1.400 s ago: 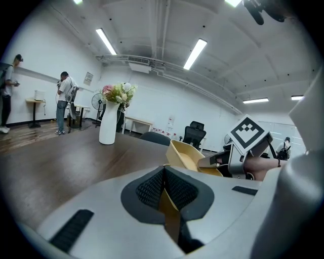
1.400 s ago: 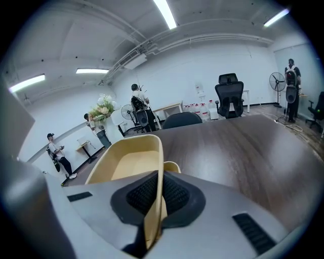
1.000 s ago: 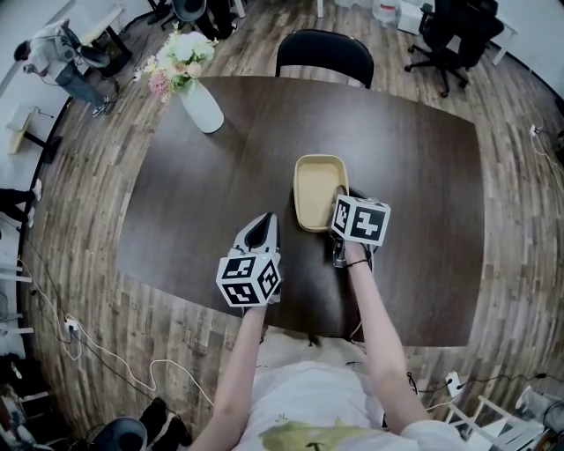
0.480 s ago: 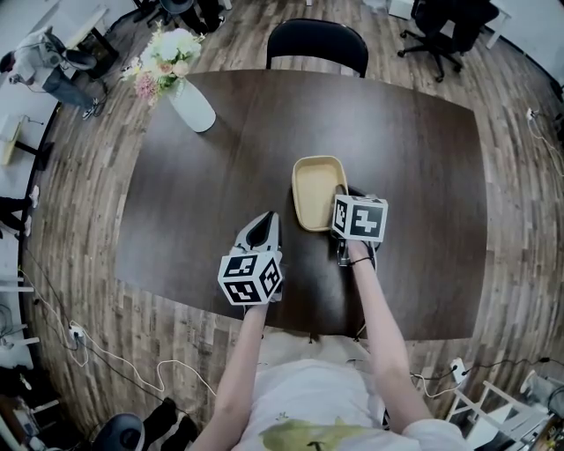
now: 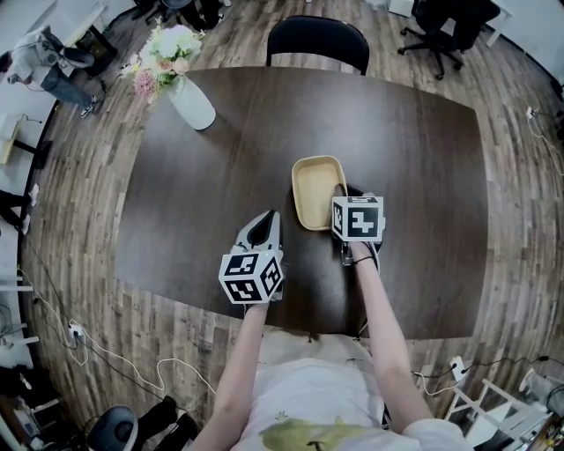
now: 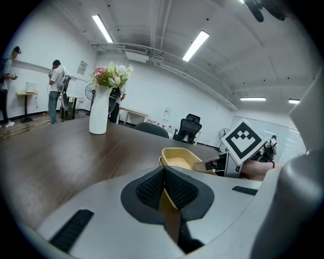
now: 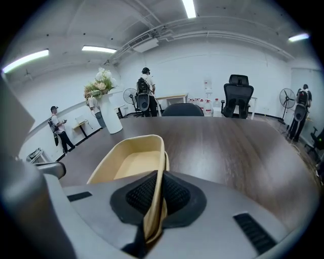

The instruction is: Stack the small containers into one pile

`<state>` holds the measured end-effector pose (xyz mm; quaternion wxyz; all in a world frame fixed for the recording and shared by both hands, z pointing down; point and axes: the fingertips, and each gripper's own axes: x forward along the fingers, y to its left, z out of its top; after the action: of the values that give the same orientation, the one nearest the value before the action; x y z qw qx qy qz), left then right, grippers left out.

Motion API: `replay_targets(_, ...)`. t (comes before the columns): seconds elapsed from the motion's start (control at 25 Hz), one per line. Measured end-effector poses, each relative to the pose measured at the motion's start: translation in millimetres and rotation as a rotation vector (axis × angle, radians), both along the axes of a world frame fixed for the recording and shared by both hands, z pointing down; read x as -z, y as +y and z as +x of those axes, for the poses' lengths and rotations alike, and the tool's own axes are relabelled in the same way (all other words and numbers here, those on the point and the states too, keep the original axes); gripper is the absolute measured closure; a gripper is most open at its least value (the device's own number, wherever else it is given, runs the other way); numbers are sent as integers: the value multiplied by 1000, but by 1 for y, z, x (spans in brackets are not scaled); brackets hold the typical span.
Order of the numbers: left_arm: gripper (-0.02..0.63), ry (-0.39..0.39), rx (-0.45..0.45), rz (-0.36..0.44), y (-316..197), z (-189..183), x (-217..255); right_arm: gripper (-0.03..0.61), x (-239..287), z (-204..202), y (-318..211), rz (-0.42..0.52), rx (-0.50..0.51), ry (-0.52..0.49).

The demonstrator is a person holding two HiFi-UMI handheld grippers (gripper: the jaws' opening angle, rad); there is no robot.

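A beige rectangular container [image 5: 317,189] sits near the middle of the dark table [image 5: 176,194]. A second rim peeks out under its edge [image 7: 166,161], so it looks nested in another. My right gripper [image 5: 345,195] is shut on the container's right wall [image 7: 154,167], its pads [image 7: 174,195] pressing the wall from both sides. The container [image 6: 178,158] also shows in the left gripper view, with the right gripper's marker cube [image 6: 245,143] beside it. My left gripper [image 5: 263,231] hovers to the container's left, shut, pads [image 6: 179,189] together and nothing between them.
A white vase with flowers [image 5: 196,101] stands at the table's far left corner. A black chair [image 5: 317,40] is pushed in at the far side, and an office chair [image 5: 445,22] stands beyond. Several people [image 7: 145,93] stand by the back wall.
My right gripper's marker cube has rolled a little while staying on the container's wall. The container and my left gripper have kept their places.
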<state>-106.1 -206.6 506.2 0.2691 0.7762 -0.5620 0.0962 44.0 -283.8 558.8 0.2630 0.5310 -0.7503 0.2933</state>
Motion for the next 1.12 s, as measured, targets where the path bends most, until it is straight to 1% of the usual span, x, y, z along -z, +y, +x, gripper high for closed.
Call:
replay_targets(0.32, 589, -1, -2, -3, 2, 2, -1, 545, 3, -5, 1, 32, 34, 22)
replay_targets(0.36, 589, -1, -2, -2, 3, 2, -1, 535, 3, -5, 1, 38, 35, 23)
replay_targets(0.48, 589, -1, -2, -1, 4, 3, -1, 455, 4, -6, 1, 48, 32, 19)
replay_targets(0.76, 589, -3, -2, 3, 4, 4, 0, 397, 4, -9, 3, 57, 40, -14)
replay_targets(1.04, 589, -7, -2, 24, 7, 7, 7, 397, 16, -6, 9, 92, 47, -57)
replay_targets(1.08, 589, -8, -3, 29, 8, 8, 9, 402, 18, -4, 11, 99, 50, -57)
replay_targets(1.12, 589, -10, -4, 34, 9, 9, 11, 421, 20, -2, 14, 106, 53, -53)
